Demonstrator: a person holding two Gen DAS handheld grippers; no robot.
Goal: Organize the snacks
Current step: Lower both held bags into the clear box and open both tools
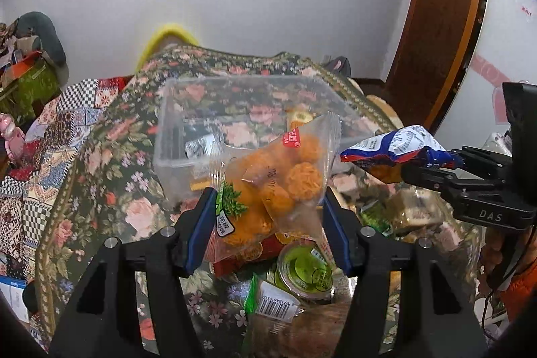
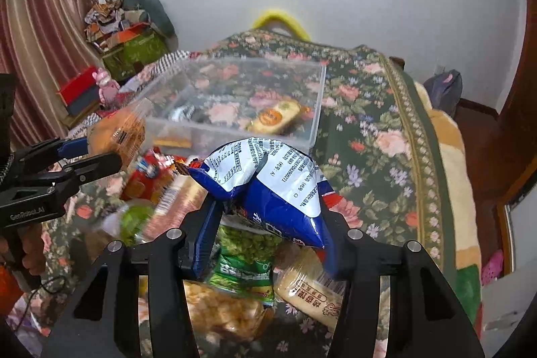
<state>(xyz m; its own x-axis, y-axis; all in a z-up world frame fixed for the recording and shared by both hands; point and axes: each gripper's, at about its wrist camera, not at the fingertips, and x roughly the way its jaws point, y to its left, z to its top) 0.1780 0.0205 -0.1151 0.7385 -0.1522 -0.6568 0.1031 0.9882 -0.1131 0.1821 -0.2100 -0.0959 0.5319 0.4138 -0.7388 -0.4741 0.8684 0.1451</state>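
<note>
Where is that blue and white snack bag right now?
The blue and white snack bag is pinched in the right tool, held in the air above the snack pile, just in front of the clear plastic box on the flowered cloth.

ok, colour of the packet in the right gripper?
Blue and white packet, some red near the bottom; clearest in the right wrist view.

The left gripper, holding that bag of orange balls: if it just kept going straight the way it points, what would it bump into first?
Probably the clear bin. The left gripper aims straight at its near wall, and the bag it holds would touch first. Depth is hard to judge here.
</note>
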